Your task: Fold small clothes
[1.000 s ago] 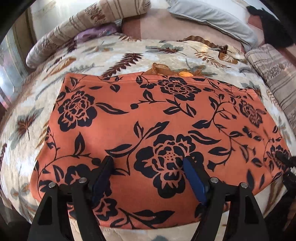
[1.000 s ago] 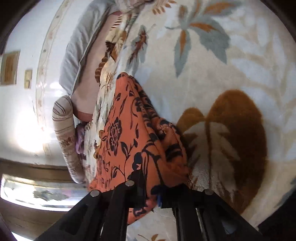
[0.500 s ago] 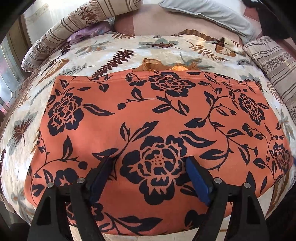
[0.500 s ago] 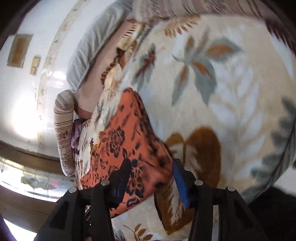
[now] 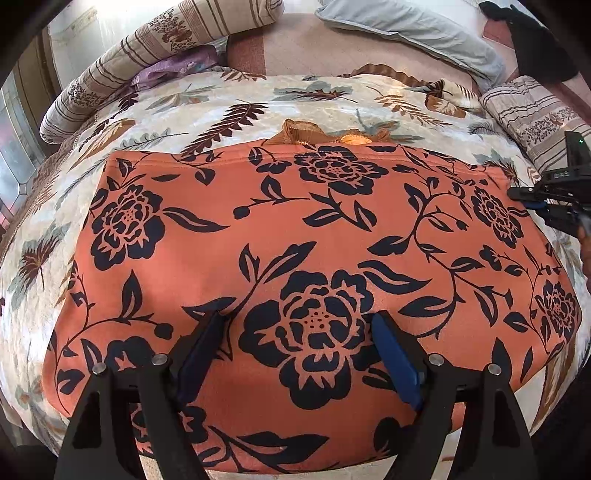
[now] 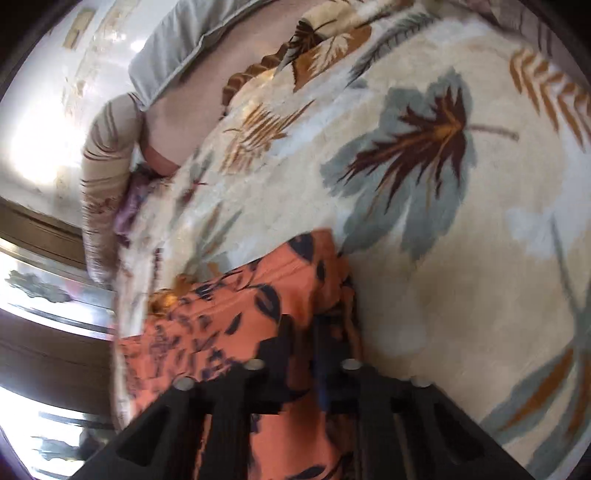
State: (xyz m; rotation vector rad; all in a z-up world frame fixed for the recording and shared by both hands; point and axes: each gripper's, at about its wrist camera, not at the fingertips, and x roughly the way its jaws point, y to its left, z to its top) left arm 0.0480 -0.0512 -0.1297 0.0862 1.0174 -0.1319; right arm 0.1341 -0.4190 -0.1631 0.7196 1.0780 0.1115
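An orange garment with black flowers point(image 5: 295, 229) lies flat and spread on the bed. My left gripper point(image 5: 297, 317) hovers open over its near edge, a blue pad on either side of a large printed flower, with nothing pinched. My right gripper point(image 5: 513, 194) is shut at the garment's far right corner. In the blurred right wrist view its closed fingers point(image 6: 306, 325) sit over the orange garment point(image 6: 240, 306) at its edge. Whether cloth is caught between them I cannot tell. A bit of brown lace point(image 5: 306, 133) peeks out beyond the far hem.
A cream blanket with leaf prints point(image 5: 221, 110) covers the bed. A striped bolster point(image 5: 147, 48) and purple cloth point(image 5: 173, 68) lie at the far left. At the back is a grey pillow point(image 5: 413, 29), at the right a striped cushion point(image 5: 532, 110).
My right gripper let go of the garment's folded near corner, swung along its right edge to the far corner and shut again. The garment lies flatter. My left gripper stayed put and open.
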